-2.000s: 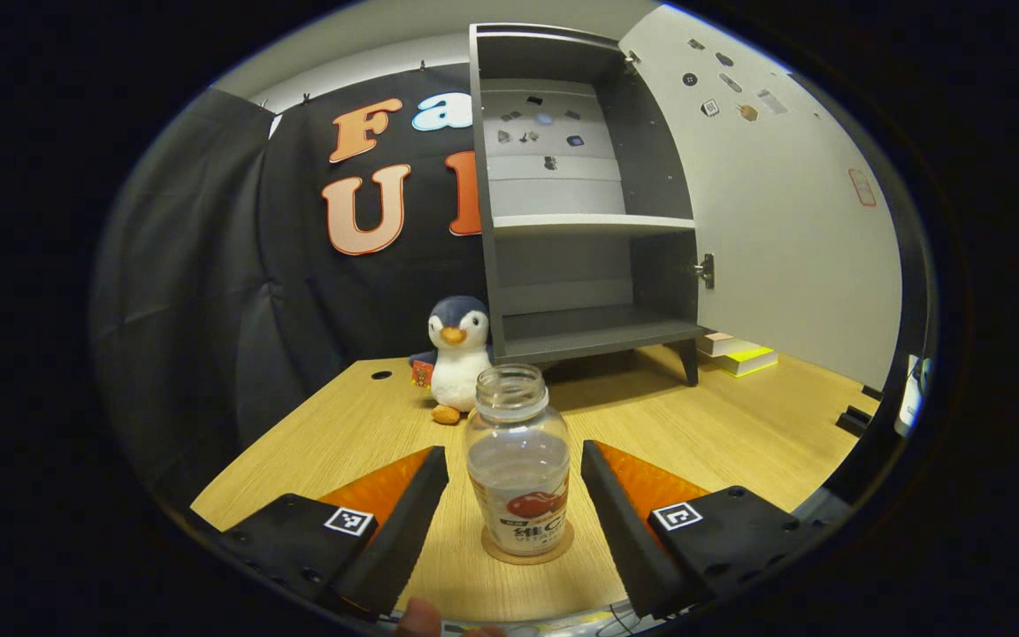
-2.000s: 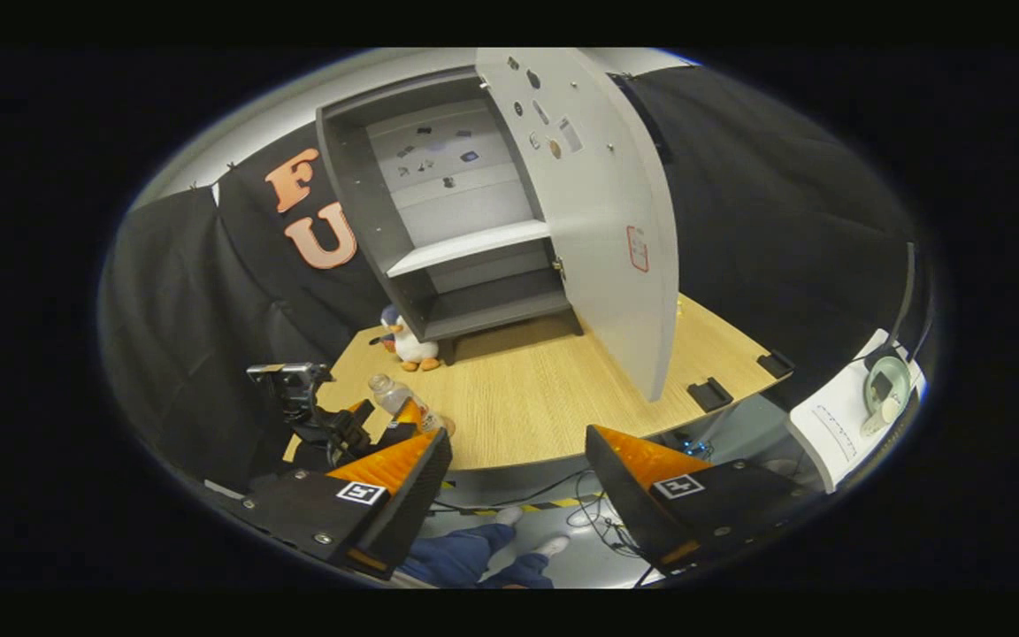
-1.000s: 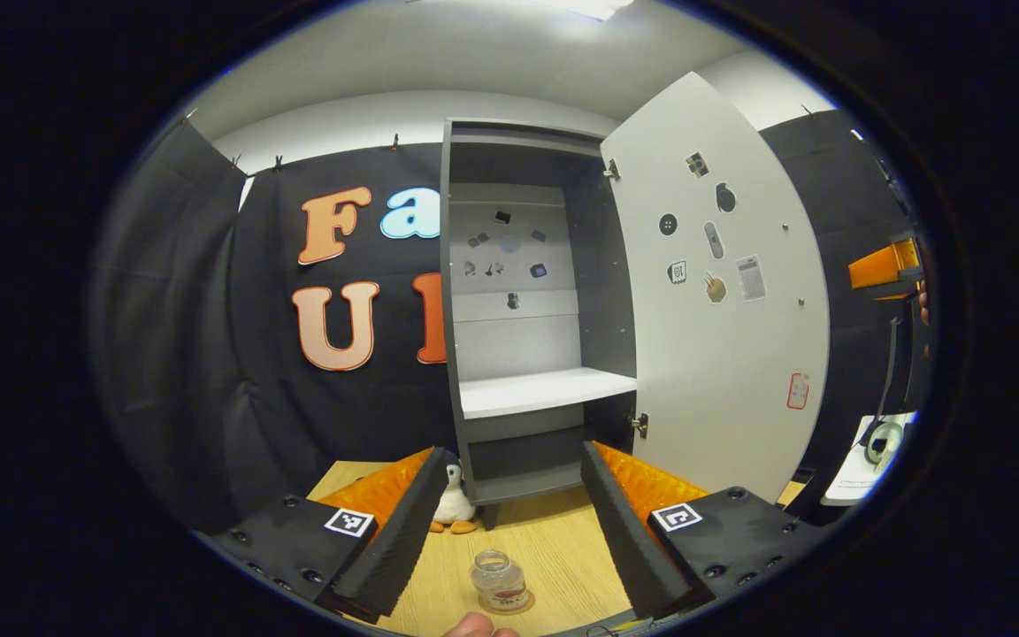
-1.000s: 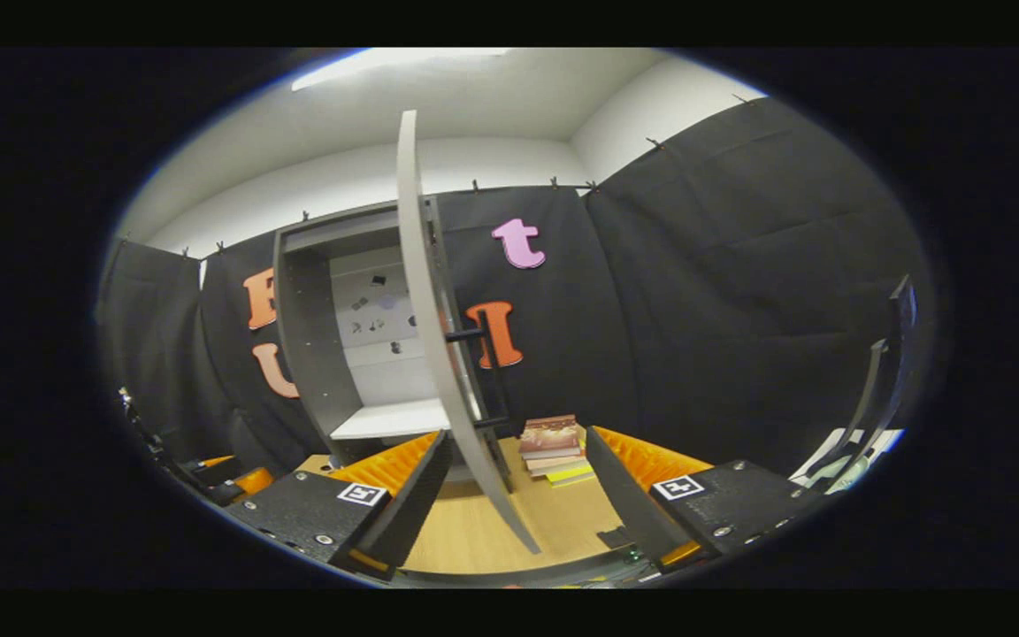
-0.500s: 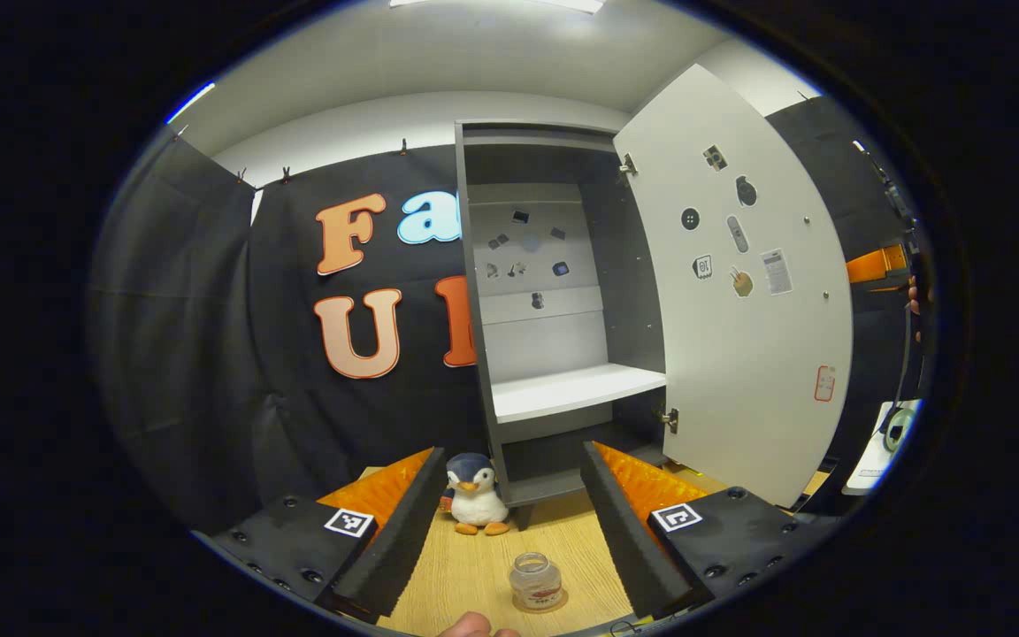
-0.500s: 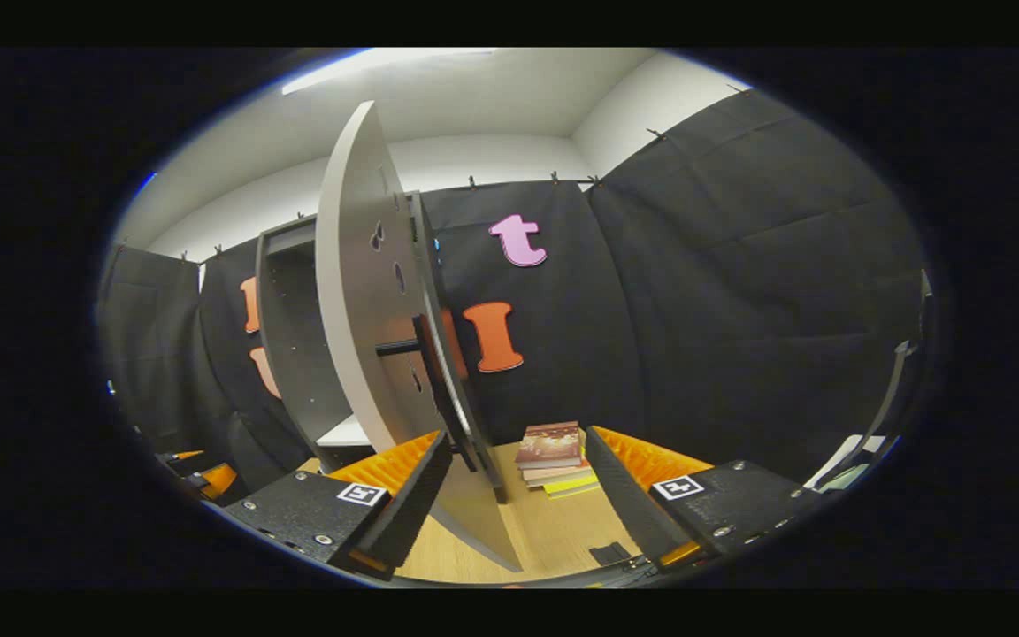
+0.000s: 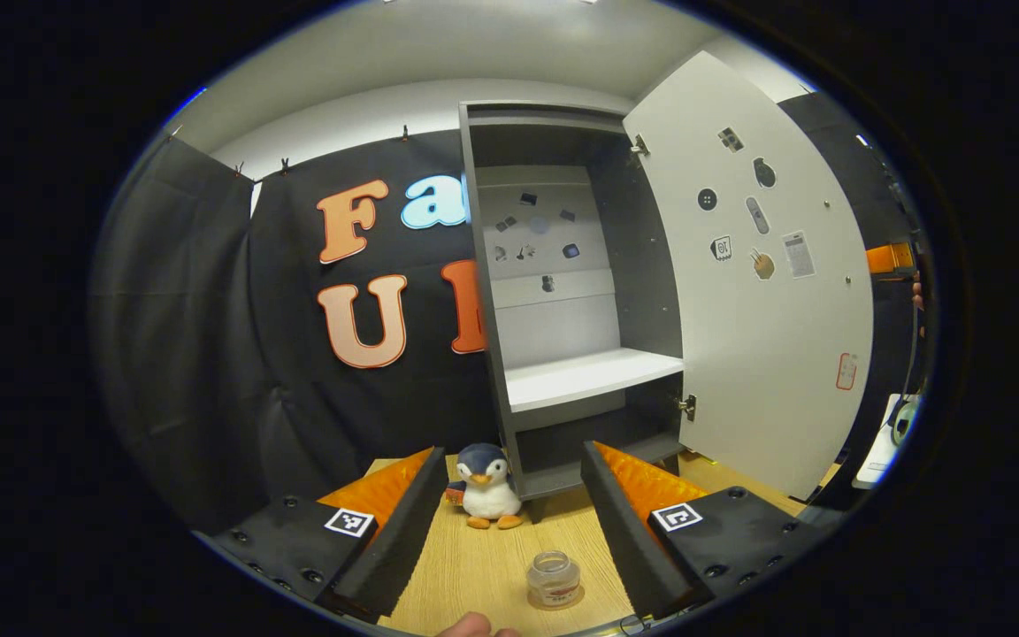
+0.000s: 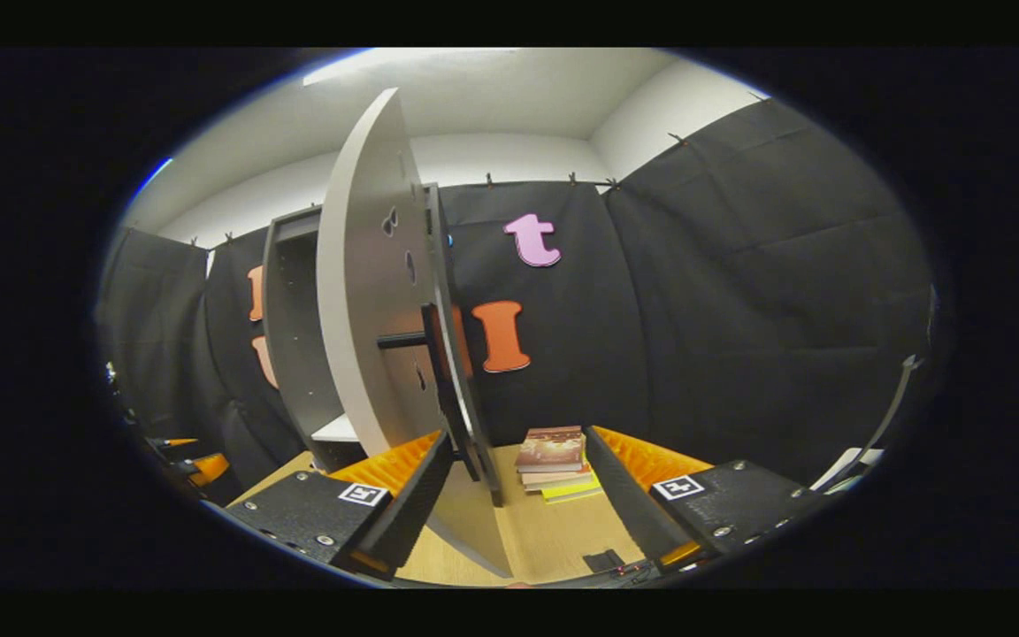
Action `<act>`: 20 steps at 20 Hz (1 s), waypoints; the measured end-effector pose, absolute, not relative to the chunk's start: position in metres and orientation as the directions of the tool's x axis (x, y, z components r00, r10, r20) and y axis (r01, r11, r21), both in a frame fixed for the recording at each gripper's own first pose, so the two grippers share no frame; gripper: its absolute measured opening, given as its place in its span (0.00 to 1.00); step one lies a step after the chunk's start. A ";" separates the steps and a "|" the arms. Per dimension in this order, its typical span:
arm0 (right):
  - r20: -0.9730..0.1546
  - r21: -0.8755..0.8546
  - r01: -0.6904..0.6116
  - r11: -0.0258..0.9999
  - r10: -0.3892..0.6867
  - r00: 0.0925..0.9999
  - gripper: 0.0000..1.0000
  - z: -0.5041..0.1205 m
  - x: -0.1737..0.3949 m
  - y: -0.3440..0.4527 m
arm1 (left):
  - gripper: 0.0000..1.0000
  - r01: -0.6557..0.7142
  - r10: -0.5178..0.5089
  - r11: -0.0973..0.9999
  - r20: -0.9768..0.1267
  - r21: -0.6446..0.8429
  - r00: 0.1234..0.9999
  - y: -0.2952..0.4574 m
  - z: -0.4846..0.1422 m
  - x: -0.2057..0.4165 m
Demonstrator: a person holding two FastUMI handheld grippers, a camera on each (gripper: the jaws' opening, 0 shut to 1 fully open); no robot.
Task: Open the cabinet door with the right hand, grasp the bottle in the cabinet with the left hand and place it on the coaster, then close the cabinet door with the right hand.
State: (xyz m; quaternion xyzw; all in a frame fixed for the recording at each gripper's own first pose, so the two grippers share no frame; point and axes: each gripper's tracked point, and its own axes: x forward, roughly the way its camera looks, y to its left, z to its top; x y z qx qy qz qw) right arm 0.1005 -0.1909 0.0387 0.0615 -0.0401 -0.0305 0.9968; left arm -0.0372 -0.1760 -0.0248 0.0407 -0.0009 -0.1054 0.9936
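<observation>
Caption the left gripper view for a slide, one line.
Open left gripper above the bottle standing on its coaster, with the cabinet door swung open beyond.

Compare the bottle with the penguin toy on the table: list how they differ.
The bottle is clear, with a label; the penguin toy is soft, dark blue and white. The bottle stands on a coaster near the left gripper; the penguin toy sits on bare table beside the cabinet. The bottle looks shorter. Both are upright.

In the right gripper view the open door (image 8: 368, 292) and its handle (image 8: 443, 389) block centre-left; bare counter (image 8: 554, 531) lies free lower centre, before the books (image 8: 554, 456).
</observation>
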 end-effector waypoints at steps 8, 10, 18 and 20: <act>0.092 0.109 -0.043 0.993 0.033 0.995 0.92 0.038 0.108 -0.105 | 0.98 0.208 -0.207 0.974 -0.022 0.084 0.978 -0.160 -0.031 -0.019; 0.102 0.122 -0.097 0.988 0.084 0.991 1.00 0.037 0.114 -0.078 | 0.98 0.201 -0.200 0.976 -0.023 0.085 0.980 -0.152 -0.033 -0.017; 0.108 0.114 -0.248 0.962 0.236 0.966 1.00 0.038 0.156 0.007 | 0.98 0.122 -0.120 0.989 -0.029 0.084 0.992 -0.105 -0.040 -0.005; 0.116 0.109 -0.272 0.956 0.260 0.959 0.94 0.037 0.165 0.028 | 0.98 0.105 -0.102 0.991 -0.036 0.080 0.994 -0.095 -0.043 -0.001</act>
